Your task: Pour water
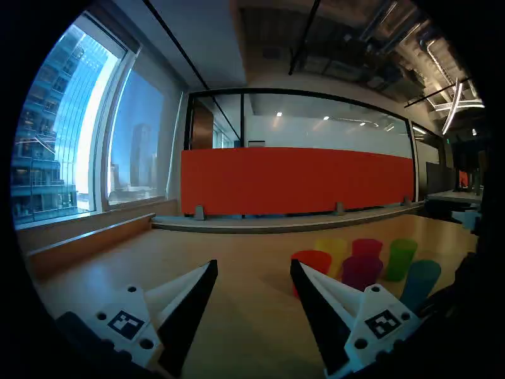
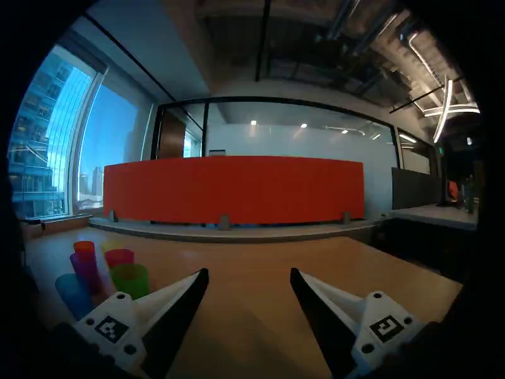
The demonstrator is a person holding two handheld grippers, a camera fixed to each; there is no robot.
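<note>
The left tool (image 1: 254,263) and right tool (image 2: 249,271) hang spread and empty above the wooden table (image 1: 208,243). Coloured cups (image 1: 361,271) cluster beyond the left tool's right finger. An orange partition (image 1: 297,180) stands behind.

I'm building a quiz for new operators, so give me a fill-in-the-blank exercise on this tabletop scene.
1. The left gripper and the right gripper both stand ____, holding nothing.
2. The left gripper view shows ____ cups clustered on the table.
3. In the right gripper view, the cups sit on the picture's ____ side.
Missing words: open; six; left.
</note>
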